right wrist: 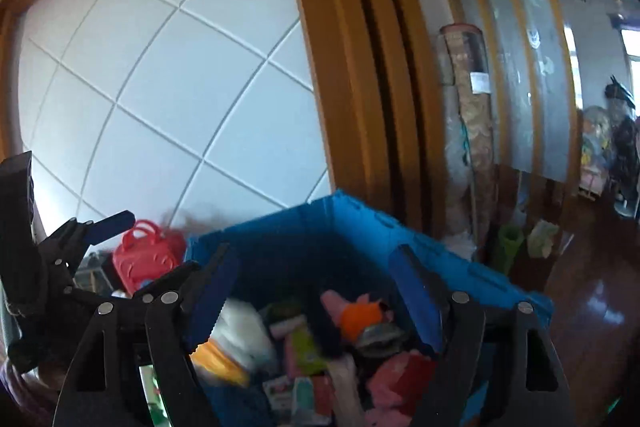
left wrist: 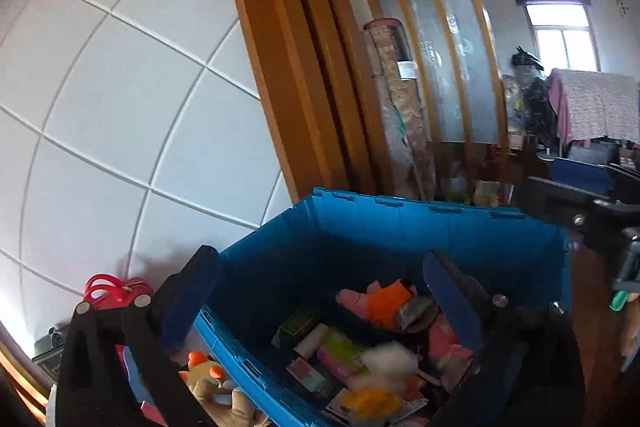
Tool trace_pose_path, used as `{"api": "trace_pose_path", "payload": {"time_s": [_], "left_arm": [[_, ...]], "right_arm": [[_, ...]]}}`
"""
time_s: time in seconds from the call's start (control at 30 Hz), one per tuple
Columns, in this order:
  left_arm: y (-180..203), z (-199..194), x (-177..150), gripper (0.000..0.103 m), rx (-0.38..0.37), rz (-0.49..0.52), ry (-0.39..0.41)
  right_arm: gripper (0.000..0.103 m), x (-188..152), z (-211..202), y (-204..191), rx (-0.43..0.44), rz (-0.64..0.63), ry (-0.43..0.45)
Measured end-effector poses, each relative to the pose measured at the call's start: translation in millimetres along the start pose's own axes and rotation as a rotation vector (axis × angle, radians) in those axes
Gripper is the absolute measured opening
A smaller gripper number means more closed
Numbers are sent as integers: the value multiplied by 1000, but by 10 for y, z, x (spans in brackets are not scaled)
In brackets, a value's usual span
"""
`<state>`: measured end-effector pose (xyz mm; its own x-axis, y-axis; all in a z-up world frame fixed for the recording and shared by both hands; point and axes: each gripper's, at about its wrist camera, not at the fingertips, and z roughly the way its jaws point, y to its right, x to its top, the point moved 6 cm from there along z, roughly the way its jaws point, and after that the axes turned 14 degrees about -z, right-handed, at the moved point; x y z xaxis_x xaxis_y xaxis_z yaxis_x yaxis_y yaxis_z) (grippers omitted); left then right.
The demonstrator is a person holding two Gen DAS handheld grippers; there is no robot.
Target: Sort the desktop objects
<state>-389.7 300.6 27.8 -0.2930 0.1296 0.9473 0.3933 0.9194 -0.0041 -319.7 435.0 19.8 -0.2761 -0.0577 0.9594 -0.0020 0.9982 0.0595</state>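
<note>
A blue plastic crate [left wrist: 400,211] [right wrist: 360,215] holds several toys and small packs. Among them lie a pink and orange plush [left wrist: 384,303] [right wrist: 360,315] and a blurred white and yellow plush [left wrist: 384,363] [right wrist: 240,339]. My left gripper [left wrist: 320,295] hovers over the crate's near left corner, open, with nothing between its blue pads. My right gripper [right wrist: 312,291] hangs above the crate, also open and empty. A red toy basket [left wrist: 116,291] [right wrist: 144,259] and a beige toy with orange knobs [left wrist: 204,371] sit outside the crate on its left.
Behind the crate are a white panelled wall [left wrist: 120,87] and a wooden door frame [left wrist: 288,67]. A rolled mat in a clear tube [left wrist: 400,99] leans by a slatted screen. Dark wooden floor [right wrist: 588,299] opens to the right.
</note>
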Motion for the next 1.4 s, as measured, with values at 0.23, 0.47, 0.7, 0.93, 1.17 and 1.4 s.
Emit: {"api": "trace_pose_path", "payload": {"time_s": [0.23, 0.47, 0.7, 0.93, 1.17, 1.4], "left_arm": [[-127, -347, -245, 103, 125, -41, 39], [-299, -1037, -474, 103, 138, -101, 53], [-516, -1827, -733, 103, 179, -141, 80], [-566, -2564, -895, 103, 169, -150, 100], [-363, -2994, -830, 103, 147, -141, 140], [-321, -3097, -774, 103, 145, -181, 155]], "right_arm": [[90, -36, -349, -63, -22, -11, 105], [103, -236, -906, -531, -54, -76, 98], [103, -401, -1682, -902, -127, -46, 57], [103, -592, -2287, -1337, -159, -45, 10], [103, -617, -2685, -1398, -143, -40, 19], [103, -534, -2845, -1340, -123, -76, 34]]}}
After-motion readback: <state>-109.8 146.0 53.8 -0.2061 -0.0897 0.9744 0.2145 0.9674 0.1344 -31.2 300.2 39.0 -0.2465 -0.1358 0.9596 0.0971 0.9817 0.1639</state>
